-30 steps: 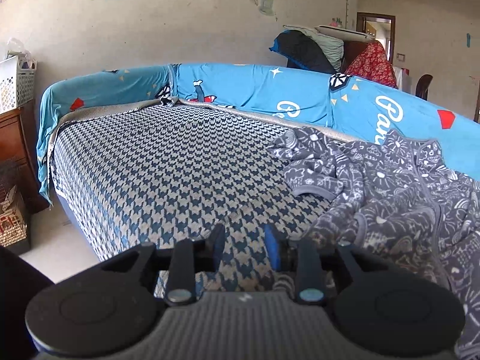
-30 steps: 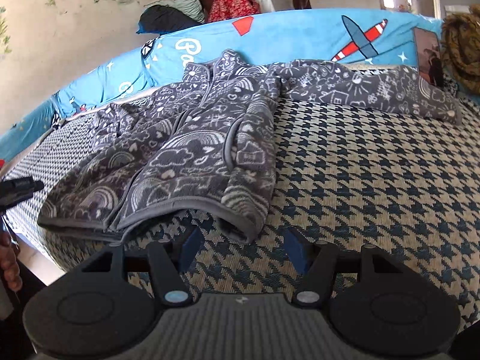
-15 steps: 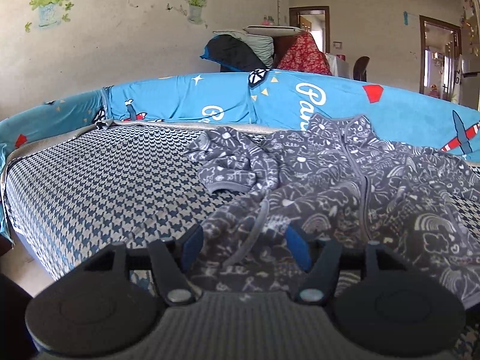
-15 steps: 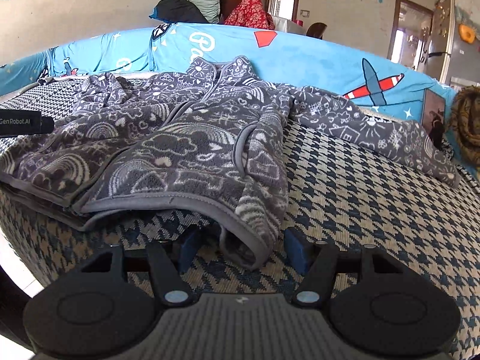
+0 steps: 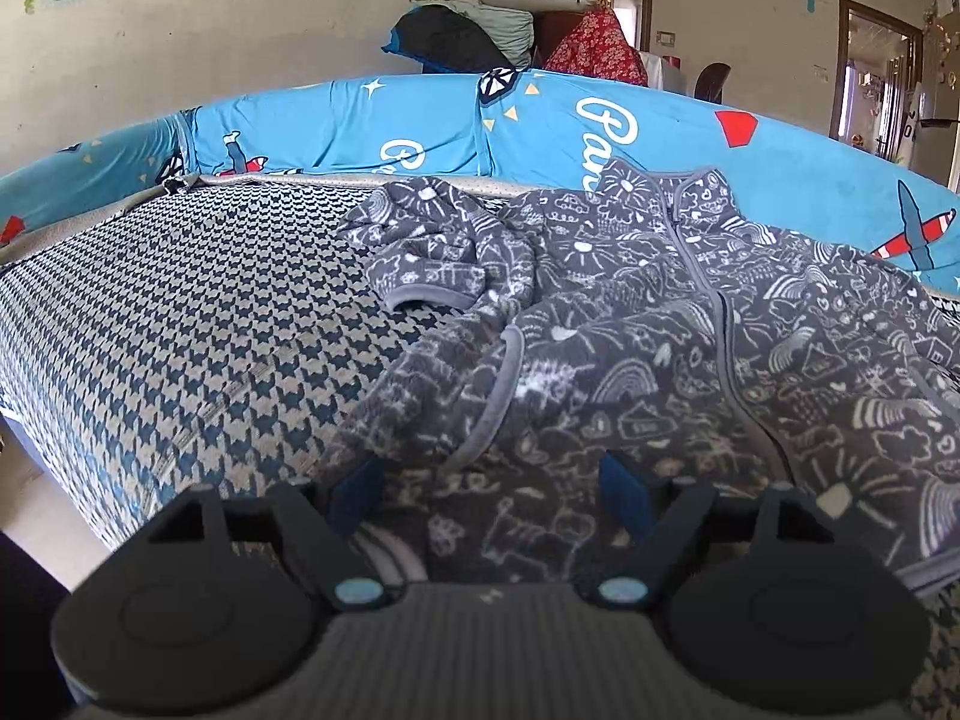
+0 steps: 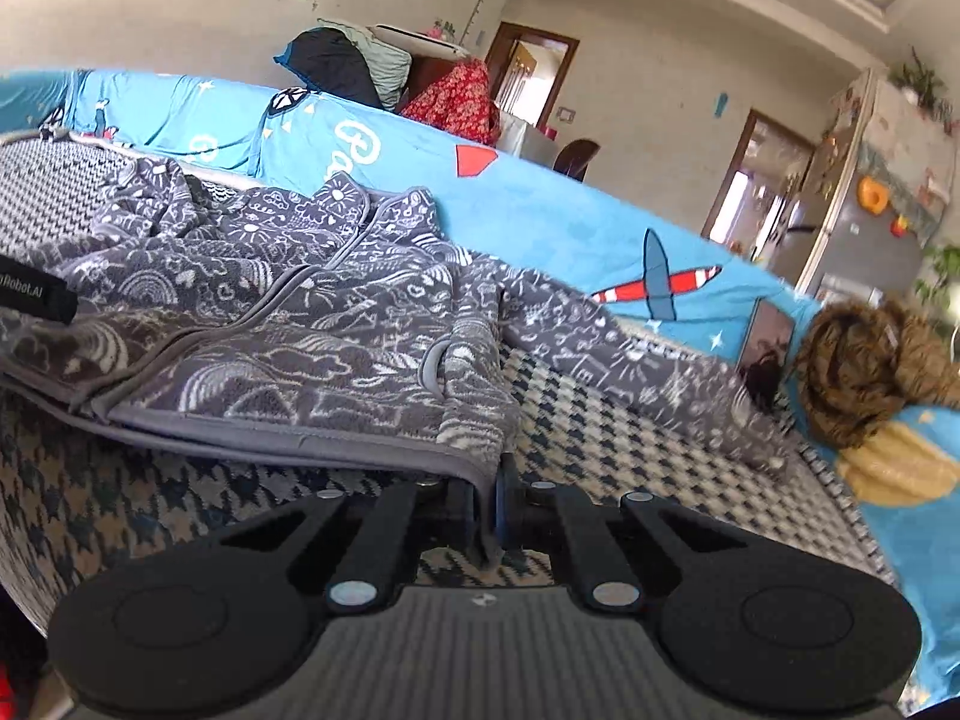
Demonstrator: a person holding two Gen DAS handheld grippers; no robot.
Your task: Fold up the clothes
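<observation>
My right tool (image 6: 487, 501) pinches the grey doodle-print fleece jacket's (image 6: 312, 354) hem corner; left tool (image 5: 492, 480) wide. Thin grip may slip when lifted.

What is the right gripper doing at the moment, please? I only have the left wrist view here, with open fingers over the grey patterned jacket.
Observer: The right gripper is shut on the grey patterned jacket, pinching its bottom hem corner.
Operator: Thank you. Where does the sleeve on that side lie?
Observer: The sleeve stretches out flat across the houndstooth cover toward a brown furry item.
Operator: Is the left gripper visible from there?
Observer: Only a black labelled part shows at the picture's left edge, over the jacket.
</observation>
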